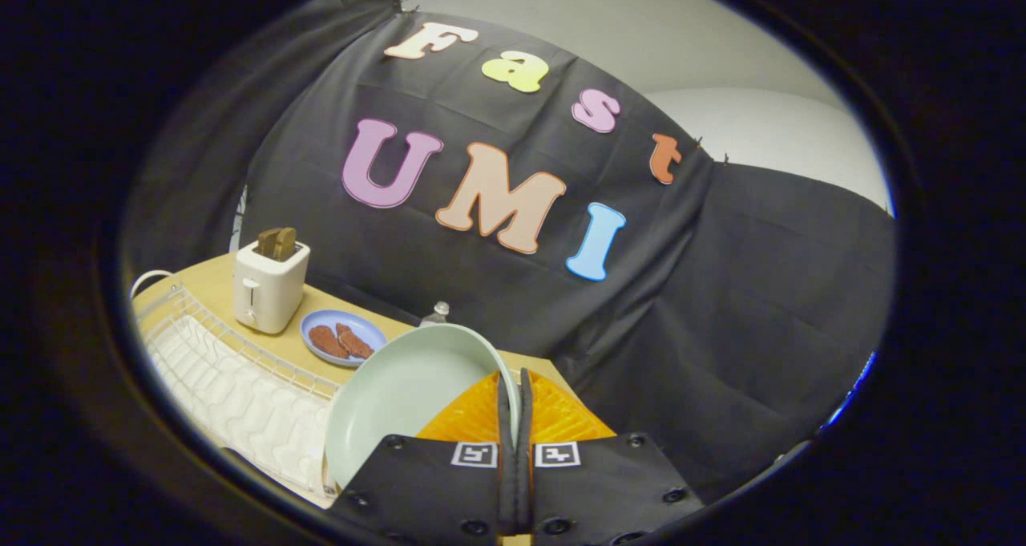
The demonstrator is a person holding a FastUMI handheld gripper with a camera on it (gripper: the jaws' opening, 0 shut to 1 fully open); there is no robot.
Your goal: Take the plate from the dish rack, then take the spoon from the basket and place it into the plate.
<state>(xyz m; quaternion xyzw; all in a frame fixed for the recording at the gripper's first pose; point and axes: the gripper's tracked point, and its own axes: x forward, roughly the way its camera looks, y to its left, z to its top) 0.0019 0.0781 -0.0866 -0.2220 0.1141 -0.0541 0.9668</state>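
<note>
Gripper view
Gripper (514, 386): at the bottom of the view; its two fingers (505, 418) stand almost pressed together, pinching the rim of the plate between them.
Plate (409, 394): pale green, round, tilted up on edge, its hollow face turned toward the camera. It sits just left of the fingers, its right rim caught between them. It is lifted clear above the rack.
Rack (232, 386): white wire dish rack with a ribbed white tray, lying on the bench left of and below the plate.
Orange mat (561, 418): a ribbed orange surface seen just behind the fingers and the plate's right edge; what it is cannot be told.
Bench (208, 289): light wood, running back to the black cloth wall.
Toaster (268, 285): white, standing on the bench beyond the rack, with brown toast (276, 243) sticking out of its top.
Blue plate (343, 337): small, just right of the toaster, holding two brown pieces of food.
Bottle (437, 313): a clear top with cap, peeking out behind the green plate's upper rim.
</note>
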